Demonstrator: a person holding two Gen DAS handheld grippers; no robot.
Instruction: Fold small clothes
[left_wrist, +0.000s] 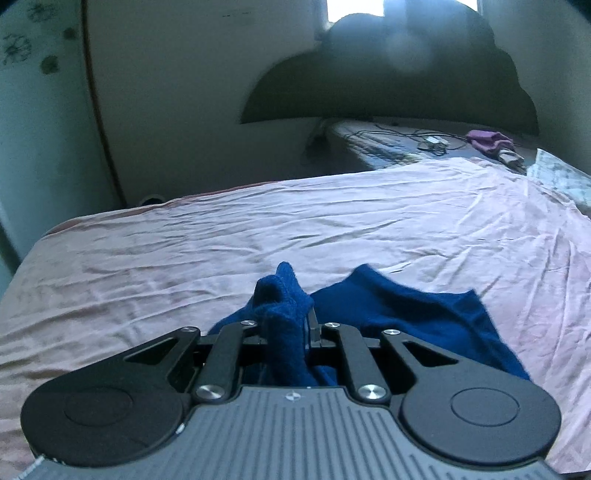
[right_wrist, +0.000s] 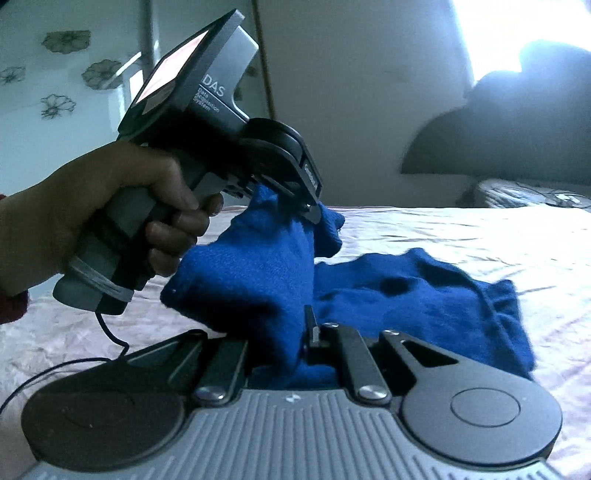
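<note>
Home bedroom. A wide bed (left_wrist: 332, 229) under a wrinkled pink sheet (left_wrist: 184, 258) is filling most of the room, a dark scalloped headboard (left_wrist: 388, 85) is standing against the far wall, daylight is coming through a window (left_wrist: 354, 7), and a flower-patterned wardrobe door (right_wrist: 55, 74) is showing at the left.

Blue knit garment (right_wrist: 369, 280), bunched, one edge lifted, rest trailing on the bed, seemingly.

Bed with wrinkled pink sheet (left_wrist: 332, 229), dark scalloped headboard (left_wrist: 388, 85) against pale wall (left_wrist: 184, 92). Bright window (right_wrist: 517, 29) behind, backlit. Floral-patterned wardrobe door (right_wrist: 55, 74) at left. Cables (left_wrist: 424, 138) on far mattress.
</note>
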